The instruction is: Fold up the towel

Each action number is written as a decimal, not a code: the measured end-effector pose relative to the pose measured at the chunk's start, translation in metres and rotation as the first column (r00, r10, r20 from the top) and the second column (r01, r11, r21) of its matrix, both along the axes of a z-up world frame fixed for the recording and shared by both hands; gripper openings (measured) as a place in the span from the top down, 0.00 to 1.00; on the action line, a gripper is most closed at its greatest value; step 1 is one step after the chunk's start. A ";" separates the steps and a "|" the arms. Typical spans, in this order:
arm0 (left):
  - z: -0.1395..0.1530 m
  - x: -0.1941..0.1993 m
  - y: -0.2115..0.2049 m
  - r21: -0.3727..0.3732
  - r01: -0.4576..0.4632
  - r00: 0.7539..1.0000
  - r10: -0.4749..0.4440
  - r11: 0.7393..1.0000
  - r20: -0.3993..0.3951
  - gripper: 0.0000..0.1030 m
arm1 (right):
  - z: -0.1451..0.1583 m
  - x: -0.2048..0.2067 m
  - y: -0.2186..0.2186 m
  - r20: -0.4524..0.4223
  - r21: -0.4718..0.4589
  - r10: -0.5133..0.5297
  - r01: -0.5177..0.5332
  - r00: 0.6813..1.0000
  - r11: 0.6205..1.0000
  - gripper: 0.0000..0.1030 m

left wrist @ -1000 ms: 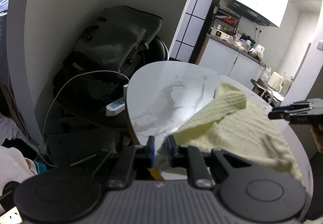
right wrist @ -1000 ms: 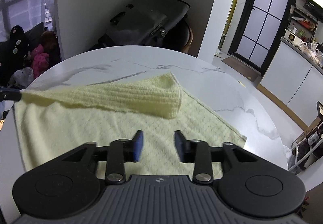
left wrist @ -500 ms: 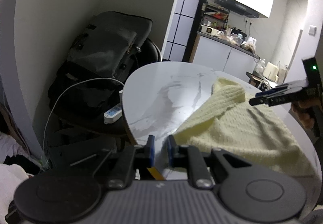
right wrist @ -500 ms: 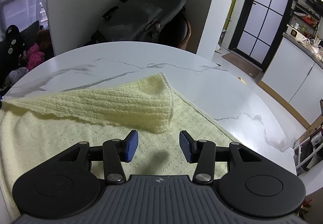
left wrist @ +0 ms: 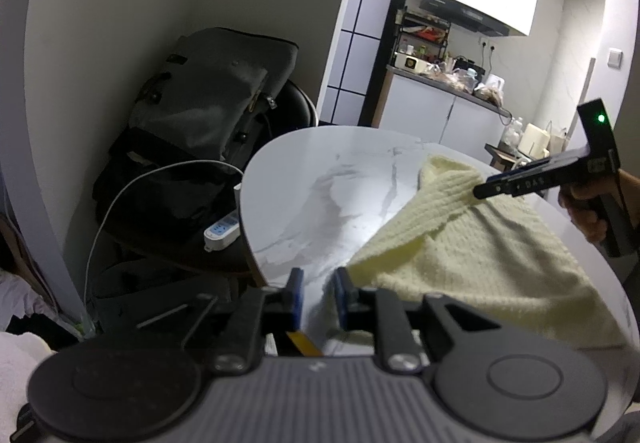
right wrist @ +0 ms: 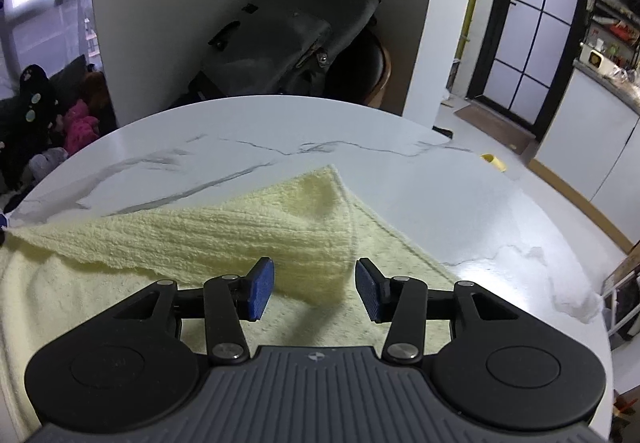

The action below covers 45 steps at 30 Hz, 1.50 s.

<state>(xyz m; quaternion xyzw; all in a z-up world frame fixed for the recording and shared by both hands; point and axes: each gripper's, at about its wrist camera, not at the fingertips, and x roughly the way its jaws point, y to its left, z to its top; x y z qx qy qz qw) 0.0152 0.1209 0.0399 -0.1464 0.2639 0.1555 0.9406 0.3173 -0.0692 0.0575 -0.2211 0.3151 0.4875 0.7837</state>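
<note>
- Towel: pale yellow and ribbed, it lies on the round marble worktop, with one flap turned back over the flat lower layer so that a raised diagonal fold runs from the left edge toward the far corner.
- Left gripper: a second ago its blue pads were pinched close on the near corner of the cloth; now the jaws are opening, a clear gap shows between them, and the corner sits just beside the right-hand pad, not pressed. I judge that corner has been let go, or is being let go, at the worktop's near rim.
- Right gripper: over the same second it has come in over the cloth, from hovering above the flat layer to straddling the tip of the folded flap. Its jaws are closing, the flap's point lies between the pads, and neither pad touches it yet, so nothing is grasped.
- In the left wrist view the right gripper's fingers reach the far bunched end of the fold, with a hand behind them.
- Meaning for the task: control appears to be passing from the left side to the right. The fold is only begun; the flap lies skewed and loose, with edges not aligned.
- Risk, as I judge it: with the left corner free, a pull on the flap could drag the whole cloth across the smooth marble.
</note>
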 end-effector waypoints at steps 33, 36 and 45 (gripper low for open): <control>0.004 -0.015 0.008 -0.016 0.025 0.994 -0.023 1.000 0.103 0.48 | 0.057 -0.010 0.076 0.084 0.036 0.039 -0.042 0.996 0.998 0.95; 0.002 -0.014 0.008 -0.031 0.054 0.993 -0.051 0.998 0.106 0.61 | 0.056 -0.011 0.091 0.084 0.034 0.050 -0.053 0.995 0.998 0.95; -0.002 -0.015 0.008 -0.014 0.101 0.990 -0.099 0.995 0.104 0.61 | 0.044 -0.001 0.127 0.039 0.045 0.005 -0.006 0.999 0.999 0.95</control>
